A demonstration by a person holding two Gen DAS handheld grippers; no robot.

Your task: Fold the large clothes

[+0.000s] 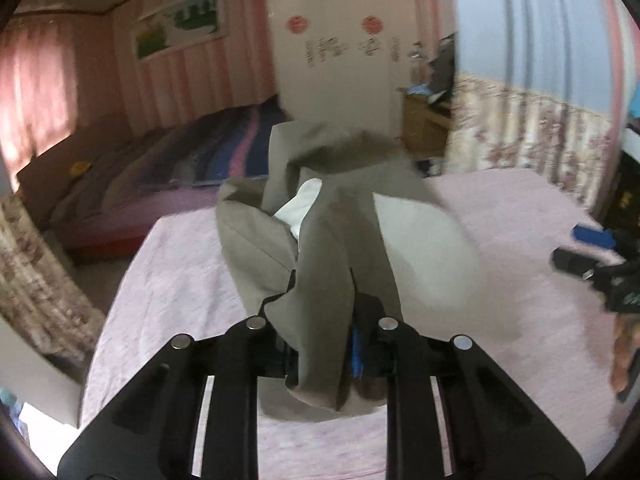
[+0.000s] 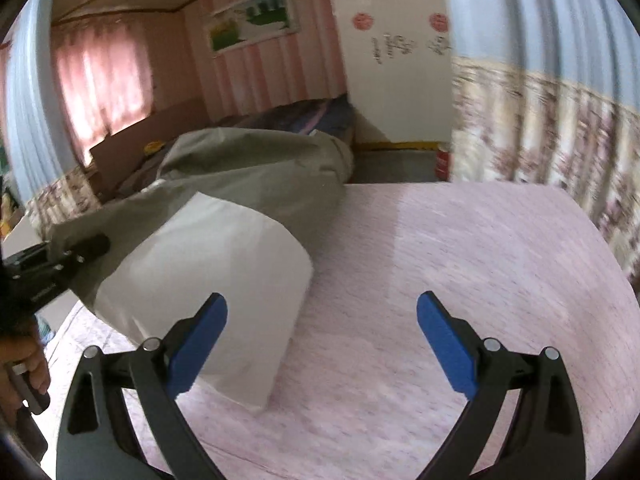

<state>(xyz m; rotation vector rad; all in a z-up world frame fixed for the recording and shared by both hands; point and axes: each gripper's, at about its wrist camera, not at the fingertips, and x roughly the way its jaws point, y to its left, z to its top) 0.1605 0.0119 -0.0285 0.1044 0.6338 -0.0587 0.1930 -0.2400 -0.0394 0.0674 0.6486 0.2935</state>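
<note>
A large grey-brown garment (image 1: 332, 216) with a pale lining (image 1: 424, 240) lies heaped on the pink bedspread (image 1: 180, 280). My left gripper (image 1: 324, 344) is shut on a bunched fold of that garment, which hangs out below the jaws. In the right wrist view the same garment (image 2: 248, 172) and its white lining (image 2: 224, 280) lie to the left, with the left gripper (image 2: 86, 250) clamped on the cloth's edge. My right gripper (image 2: 322, 336) stands wide open above bare bedspread (image 2: 460, 248), its left finger (image 2: 200, 332) in front of the lining without gripping it.
A second bed with a dark striped cover (image 1: 208, 152) stands beyond on the left. A white wardrobe (image 1: 340, 60) and floral curtains (image 1: 532, 132) close the far side. A wooden cabinet (image 1: 424, 124) sits right of the wardrobe. The person's hand (image 2: 24, 364) shows at the left edge.
</note>
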